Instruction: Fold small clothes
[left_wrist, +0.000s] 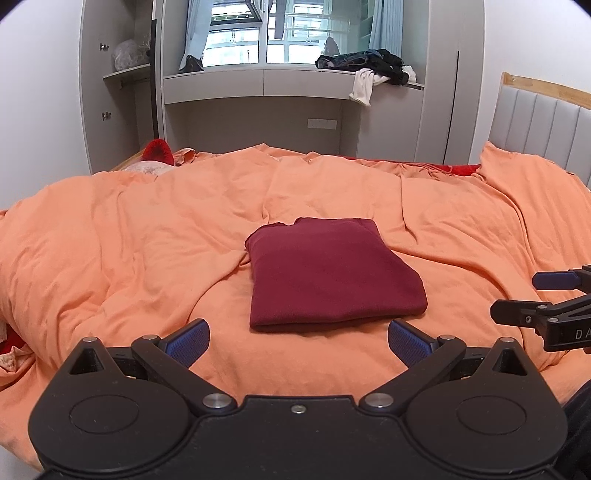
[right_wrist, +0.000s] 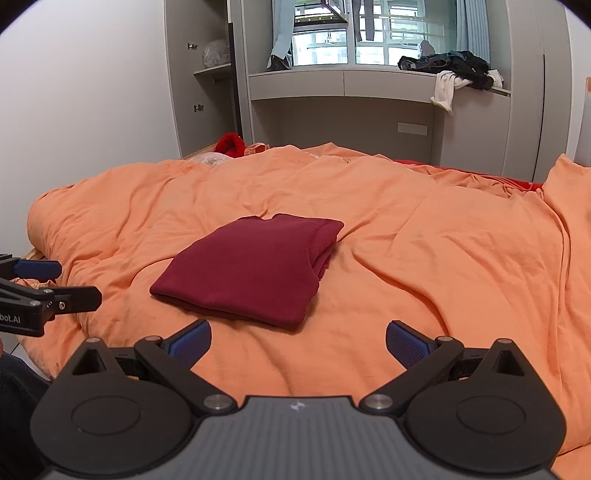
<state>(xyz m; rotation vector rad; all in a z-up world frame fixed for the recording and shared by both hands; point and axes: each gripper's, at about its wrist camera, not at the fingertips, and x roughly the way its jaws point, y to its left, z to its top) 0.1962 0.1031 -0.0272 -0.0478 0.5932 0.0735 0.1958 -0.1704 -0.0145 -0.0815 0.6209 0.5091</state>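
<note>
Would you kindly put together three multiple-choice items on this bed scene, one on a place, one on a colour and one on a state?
1. Where does the folded garment lie?
A. on the orange duvet
B. on the window ledge
C. in the left gripper

2. What colour is the folded garment?
A. white
B. dark red
C. blue

3. How do the left gripper and right gripper stand?
A. both shut on cloth
B. one open, one shut
C. both open, holding nothing

Answers: 1 A, it rests flat on the duvet in both views; 2 B, its cloth is maroon; 3 C, each pair of blue pads stands wide apart with only bedding between.
</note>
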